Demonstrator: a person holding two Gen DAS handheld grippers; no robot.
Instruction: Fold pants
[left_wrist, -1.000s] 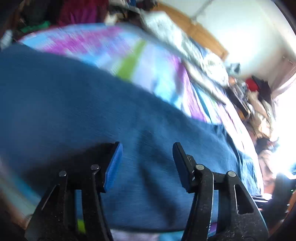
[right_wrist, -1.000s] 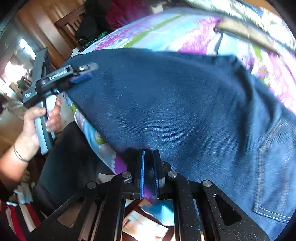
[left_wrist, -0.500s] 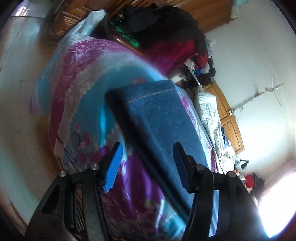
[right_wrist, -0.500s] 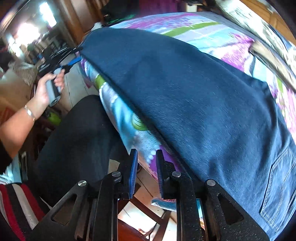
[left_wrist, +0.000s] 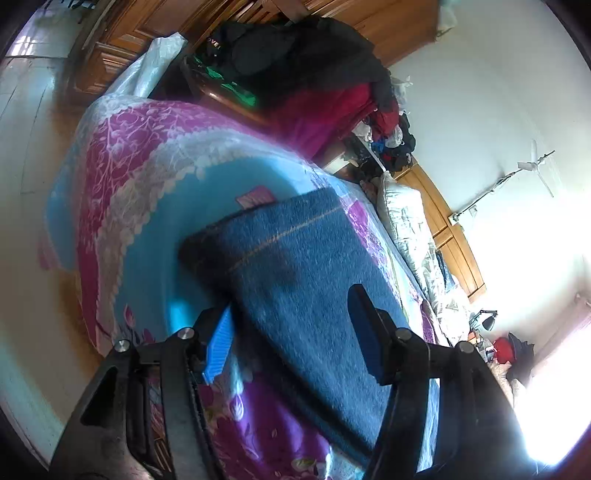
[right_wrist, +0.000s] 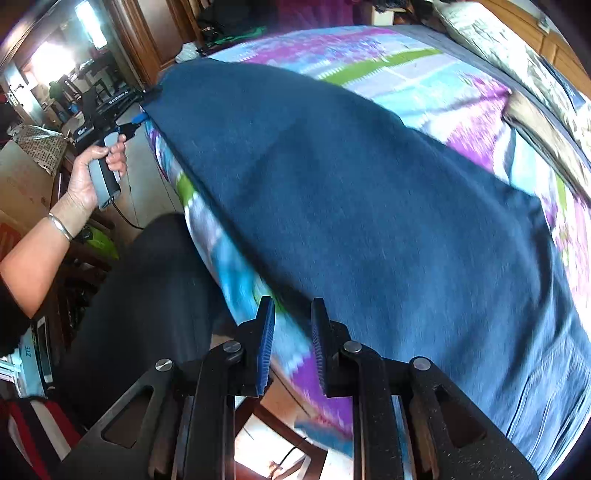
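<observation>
Pants (right_wrist: 369, 206) lie flat on the bed (right_wrist: 424, 85), along its near edge, leg end (left_wrist: 273, 229) toward the foot corner. Left gripper (left_wrist: 291, 332) sits at that leg end, fingers apart, fabric between them (contact unclear). Right gripper (right_wrist: 291, 339) is off the bed edge, just before the pants, slightly parted. Pillows (left_wrist: 410, 221) lie along the far side. Clothes pile (left_wrist: 314, 66) behind the foot.

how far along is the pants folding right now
Done: the pants lie flat on the bedspread as one long strip, apparently with the legs stacked. In hand: nothing; the left tool is open near the hem end, and the right tool is slightly open at the bed edge. Left: the crosswise folds.
</observation>
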